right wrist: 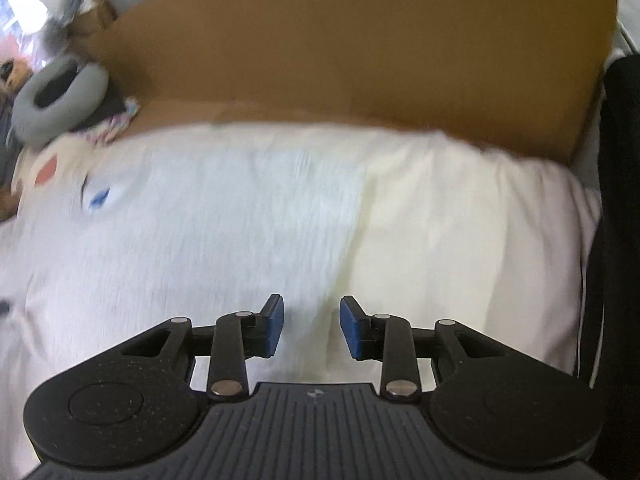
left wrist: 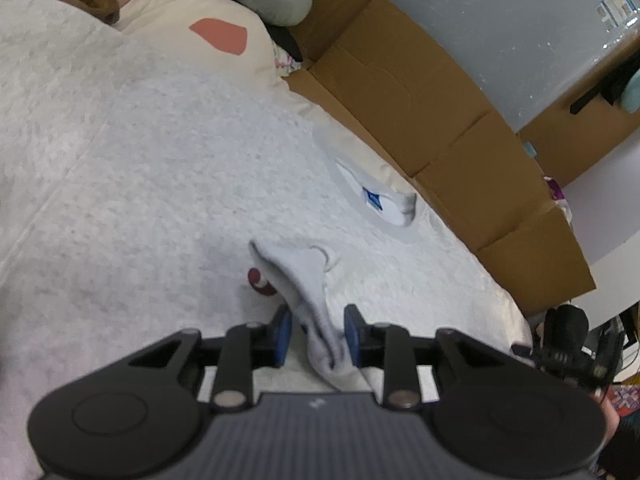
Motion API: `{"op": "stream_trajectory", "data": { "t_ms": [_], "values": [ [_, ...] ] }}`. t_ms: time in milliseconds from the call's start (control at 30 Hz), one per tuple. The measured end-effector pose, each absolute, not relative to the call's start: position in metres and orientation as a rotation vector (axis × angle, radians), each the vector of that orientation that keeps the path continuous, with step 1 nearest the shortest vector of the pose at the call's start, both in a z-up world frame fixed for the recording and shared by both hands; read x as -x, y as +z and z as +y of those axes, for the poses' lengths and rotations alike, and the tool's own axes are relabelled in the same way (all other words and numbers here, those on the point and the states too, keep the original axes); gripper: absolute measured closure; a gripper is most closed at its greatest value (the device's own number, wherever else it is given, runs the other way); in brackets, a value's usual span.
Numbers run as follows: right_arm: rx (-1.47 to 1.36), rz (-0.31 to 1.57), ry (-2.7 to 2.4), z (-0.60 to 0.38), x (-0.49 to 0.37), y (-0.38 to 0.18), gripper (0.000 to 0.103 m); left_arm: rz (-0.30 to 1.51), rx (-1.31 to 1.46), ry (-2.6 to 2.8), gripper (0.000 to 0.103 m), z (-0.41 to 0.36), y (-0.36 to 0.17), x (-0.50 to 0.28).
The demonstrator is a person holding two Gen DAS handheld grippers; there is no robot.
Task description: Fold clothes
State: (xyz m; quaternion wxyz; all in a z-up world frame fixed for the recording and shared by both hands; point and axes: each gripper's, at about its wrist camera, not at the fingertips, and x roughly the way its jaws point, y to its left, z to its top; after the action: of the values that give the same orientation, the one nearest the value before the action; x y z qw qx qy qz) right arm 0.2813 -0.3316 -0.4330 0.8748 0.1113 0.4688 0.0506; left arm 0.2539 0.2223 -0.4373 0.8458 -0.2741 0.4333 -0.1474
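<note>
A light grey sweatshirt (left wrist: 168,184) lies spread flat over a cream bed cover (left wrist: 168,4), filling most of the left wrist view. Its neckline (left wrist: 384,204), with a white inner label bearing a blue mark, sits toward the far right, close to a row of brown cardboard boxes (left wrist: 432,92) along the bed's right edge. A small red mark shows on the fabric just left of a raised fold.

The left gripper (left wrist: 317,334) hangs low over the garment with its blue-padded jaws parted a moderate way. A bunched ridge of grey cloth (left wrist: 308,292) rises between them and rests against the right pad (left wrist: 352,336) — the left pad stands clear of it, so the fabric is not pinched.

The right wrist view is blurred. The right gripper (right wrist: 311,330) sits above pale cloth near the meeting of the grey sweatshirt (right wrist: 200,216) on the left and the cream cover (right wrist: 460,216) on the right; its jaws are apart by a similar gap and hold nothing. A cardboard box (right wrist: 360,48) fills the far side — a grey ring-shaped cushion (right wrist: 60,92) lies at the far left.
</note>
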Motion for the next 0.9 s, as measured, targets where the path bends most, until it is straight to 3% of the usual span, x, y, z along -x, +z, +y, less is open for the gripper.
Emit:
{"op": "stream_trajectory", "data": {
  "t_ms": [433, 467, 500, 567, 900],
  "values": [
    [-0.257, 1.052, 0.233, -0.317, -0.221, -0.438, 0.065, 0.926, 0.598, -0.303, 0.074, 0.212, -0.429, -0.242],
    [-0.279, 1.056, 0.223, -0.319, -0.219, -0.44, 0.068, 0.927, 0.599, -0.3, 0.074, 0.213, -0.428, -0.24],
    [-0.3, 1.061, 0.213, -0.321, -0.216, -0.441, 0.081, 0.927, 0.6, -0.296, 0.074, 0.214, -0.427, -0.237],
    [-0.344, 1.069, 0.192, -0.326, -0.211, -0.444, 0.087, 0.929, 0.598, -0.29, 0.074, 0.214, -0.424, -0.234],
    [-0.549, 1.085, 0.093, -0.346, -0.182, -0.454, 0.092, 0.938, 0.523, -0.239, 0.074, 0.22, -0.389, -0.215]
  ]
}}
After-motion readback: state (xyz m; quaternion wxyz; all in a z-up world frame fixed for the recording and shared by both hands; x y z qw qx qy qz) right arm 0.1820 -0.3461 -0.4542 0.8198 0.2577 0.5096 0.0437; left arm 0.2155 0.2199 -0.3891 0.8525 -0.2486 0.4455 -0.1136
